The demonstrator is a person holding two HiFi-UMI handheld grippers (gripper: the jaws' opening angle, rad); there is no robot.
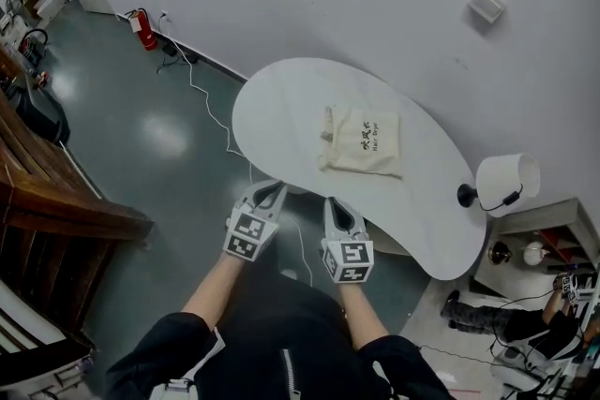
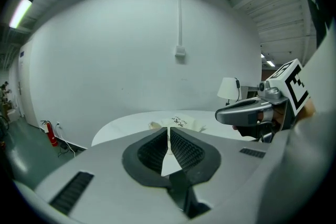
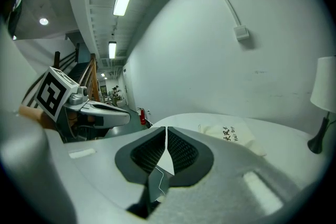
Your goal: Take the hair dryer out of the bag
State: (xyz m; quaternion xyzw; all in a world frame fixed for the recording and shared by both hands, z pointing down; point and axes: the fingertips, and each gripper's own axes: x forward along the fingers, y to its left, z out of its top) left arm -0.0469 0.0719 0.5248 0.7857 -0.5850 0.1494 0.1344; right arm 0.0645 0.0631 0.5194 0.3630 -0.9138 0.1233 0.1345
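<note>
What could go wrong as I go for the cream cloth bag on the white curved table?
Both the left gripper and right gripper are shut, short of the cream cloth bag; unless they open, they'd likely just push it. The bag lies loose on the white curved table, so a one-sided pull may drag it. The white-shaded lamp stands at the table's right end; a wide swing might knock it.

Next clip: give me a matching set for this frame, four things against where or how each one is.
1 bag
2 lamp
3 fire extinguisher
4 left gripper

A red, on the floor
B jaws shut, empty
C flat on the table
D at the table's right end

Pairs: 1-C, 2-D, 3-A, 4-B
</note>
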